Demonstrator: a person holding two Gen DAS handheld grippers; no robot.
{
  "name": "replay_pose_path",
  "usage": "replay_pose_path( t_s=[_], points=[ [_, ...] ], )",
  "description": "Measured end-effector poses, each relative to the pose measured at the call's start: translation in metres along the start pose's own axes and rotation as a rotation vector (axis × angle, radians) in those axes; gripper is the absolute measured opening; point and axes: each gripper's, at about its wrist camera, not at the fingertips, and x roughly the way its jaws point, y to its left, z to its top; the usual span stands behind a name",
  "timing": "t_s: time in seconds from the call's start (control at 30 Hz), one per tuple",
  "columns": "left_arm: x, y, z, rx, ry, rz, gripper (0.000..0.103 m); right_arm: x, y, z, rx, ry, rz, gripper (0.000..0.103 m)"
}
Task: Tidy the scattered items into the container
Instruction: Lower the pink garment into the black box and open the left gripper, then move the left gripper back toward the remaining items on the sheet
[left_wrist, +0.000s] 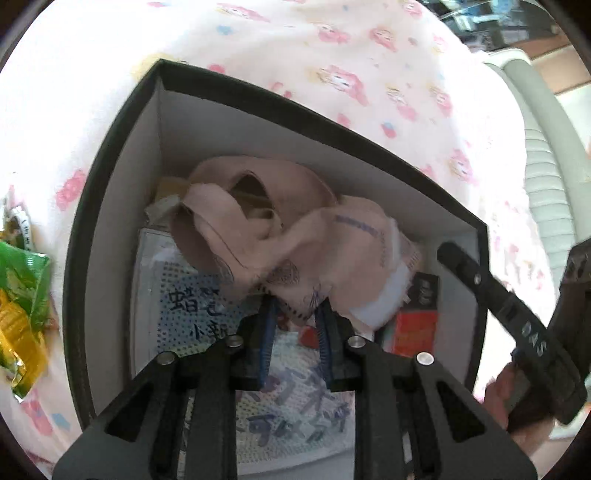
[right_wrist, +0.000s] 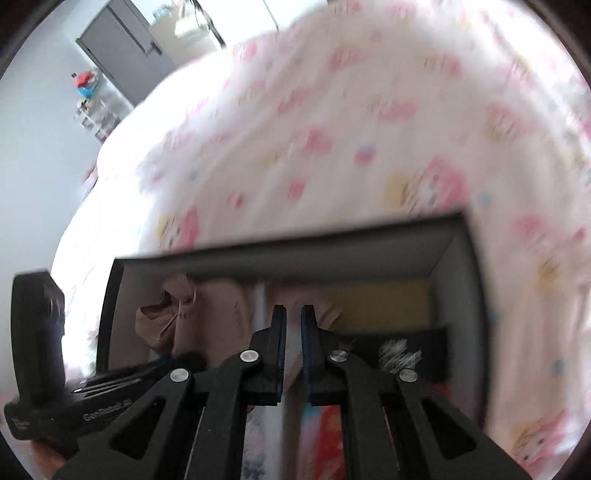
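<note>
A black box with white inner walls (left_wrist: 295, 107) stands on a bed with a pink-patterned sheet. Inside it lies a crumpled beige cloth item (left_wrist: 258, 206) on top of printed books (left_wrist: 192, 295) and a red pack (left_wrist: 413, 328). My left gripper (left_wrist: 297, 306) reaches down into the box. The cloth's printed edge sits between its blue pads, and the jaws stand slightly apart. My right gripper (right_wrist: 293, 310) hovers over the same box (right_wrist: 295, 247), nearly closed, with nothing gripped. Its black finger (left_wrist: 480, 280) shows at the box's right side.
A green and yellow snack packet (left_wrist: 26, 306) lies on the sheet left of the box. A grey ribbed hose (left_wrist: 546, 192) runs past the bed's right edge. A grey door (right_wrist: 122, 48) and a small shelf with toys (right_wrist: 86, 83) stand beyond the bed.
</note>
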Motion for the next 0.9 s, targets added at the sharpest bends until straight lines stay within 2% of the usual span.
replay_pose_path(
  t_s=[0.07,0.17,0.23,0.3,0.37,0.43,0.5,0.57,0.6,0.7,0.8,0.9],
  points=[
    [-0.008,0.0,-0.003,0.008,-0.027,-0.01,0.019,-0.004,-0.004,-0.002,0.001,0.005,0.02,0.006],
    [-0.013,0.002,-0.003,0.013,-0.037,-0.063,0.019,0.007,-0.012,-0.009,0.073,0.114,0.149,0.006],
    [-0.003,0.012,0.005,-0.049,-0.036,-0.026,0.019,0.019,-0.011,-0.014,0.107,0.18,0.235,0.006],
    [0.009,0.013,0.012,-0.057,-0.004,-0.002,0.019,0.03,-0.007,-0.018,0.12,0.223,0.253,0.006],
    [0.005,0.008,0.009,-0.049,-0.018,-0.03,0.019,0.039,0.0,-0.02,0.092,0.25,0.244,0.006],
    [-0.004,0.003,-0.001,-0.023,-0.045,-0.064,0.021,0.044,0.009,-0.02,0.025,0.233,0.177,0.006],
    [-0.01,-0.001,-0.014,0.018,-0.059,-0.054,0.021,0.042,0.019,-0.02,-0.067,0.177,0.039,0.006],
    [-0.015,-0.004,-0.025,0.059,-0.066,-0.05,0.021,0.034,0.028,-0.021,-0.126,0.131,-0.042,0.006],
    [-0.019,-0.005,-0.032,0.076,-0.068,-0.064,0.022,0.026,0.033,-0.022,-0.146,0.103,-0.048,0.006],
    [-0.032,-0.004,-0.053,0.059,-0.05,-0.213,0.031,-0.002,0.052,-0.029,-0.185,0.01,-0.054,0.006],
    [-0.055,-0.014,-0.076,0.108,-0.13,-0.153,0.033,-0.025,0.069,-0.046,-0.213,-0.067,-0.114,0.006],
    [-0.072,-0.025,-0.097,0.176,-0.159,-0.119,0.033,-0.045,0.072,-0.06,-0.177,-0.08,-0.073,0.006]
  ],
)
